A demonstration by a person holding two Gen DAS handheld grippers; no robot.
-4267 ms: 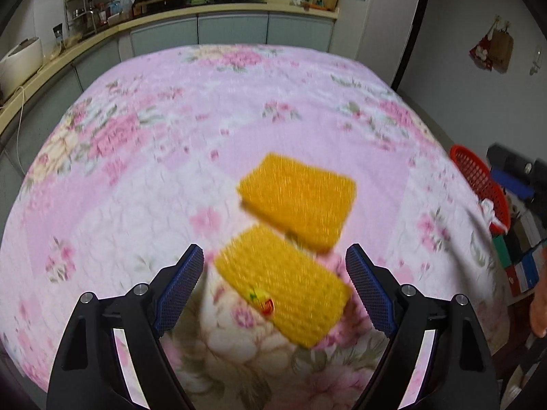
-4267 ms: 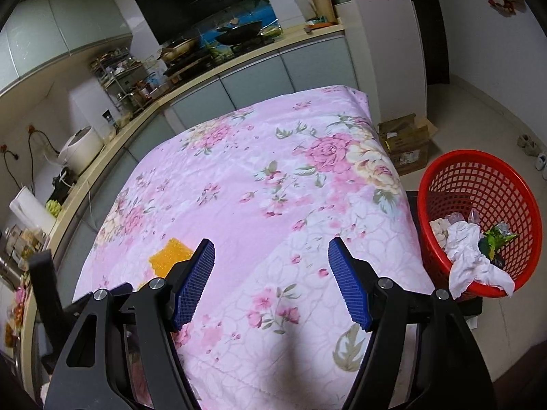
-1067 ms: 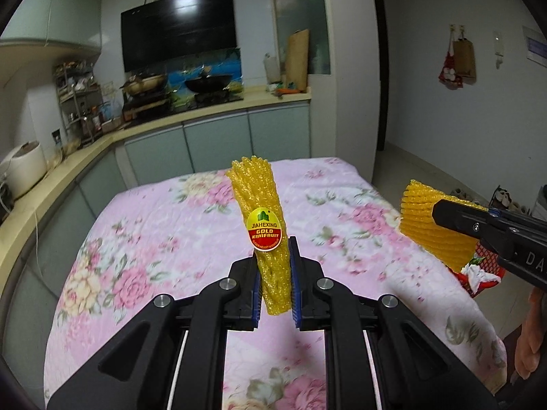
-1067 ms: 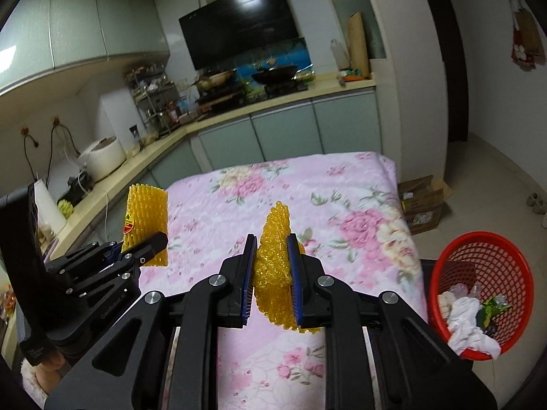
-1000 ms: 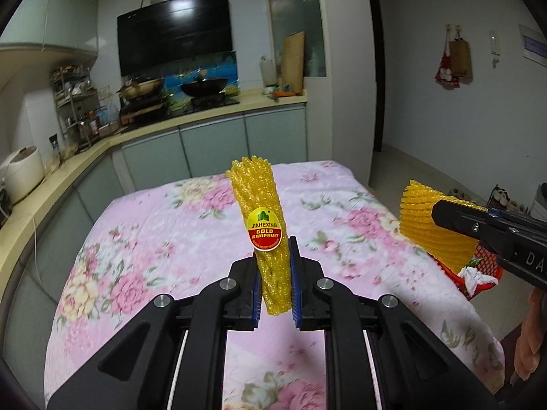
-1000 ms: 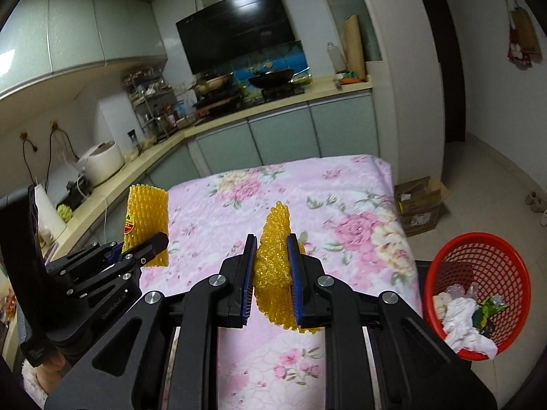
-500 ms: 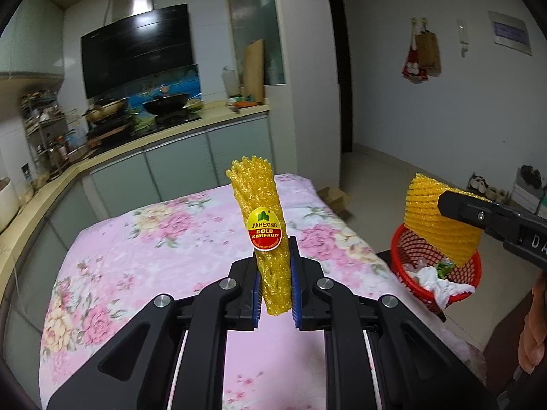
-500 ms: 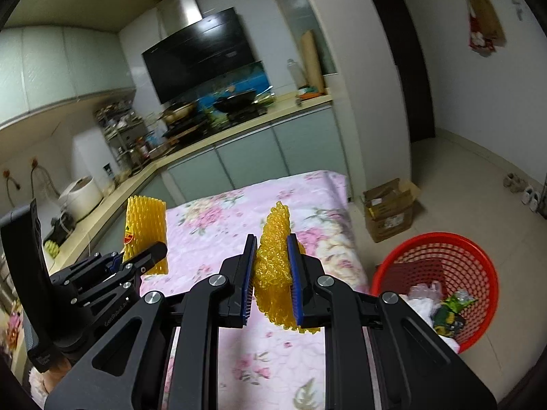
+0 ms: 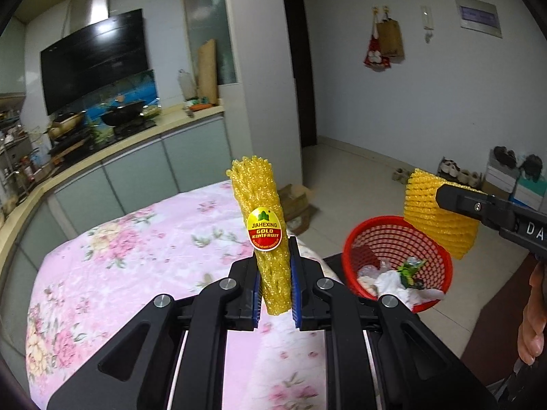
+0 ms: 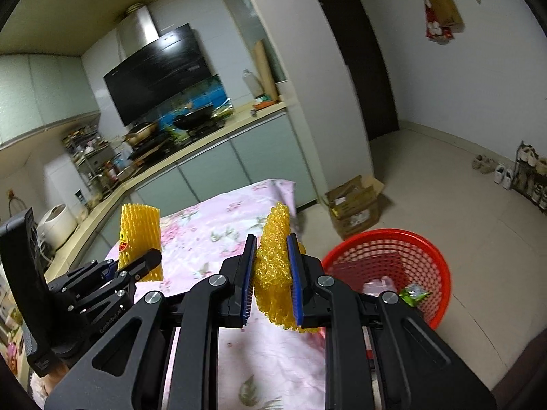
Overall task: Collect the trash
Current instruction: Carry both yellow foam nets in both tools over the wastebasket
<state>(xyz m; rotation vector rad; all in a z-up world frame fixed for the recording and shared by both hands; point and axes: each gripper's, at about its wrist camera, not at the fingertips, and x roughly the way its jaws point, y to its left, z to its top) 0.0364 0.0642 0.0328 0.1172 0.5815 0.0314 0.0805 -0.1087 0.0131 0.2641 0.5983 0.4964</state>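
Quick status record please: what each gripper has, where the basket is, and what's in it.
left gripper: shut on a yellow foam net with a sticker
right gripper: shut on a second yellow foam net
red basket: on the floor beside the flowered table cover
basket contents: crumpled white paper, green wrapper
nets: both held in the air, neither in the basket yet

Both yellow foam fruit nets (image 9: pixel 259 225) (image 10: pixel 275 266) lifted off the floral tablecloth (image 9: pixel 136 256), now clamped, carried beside the red basket (image 10: pixel 424 256), nearer in both views
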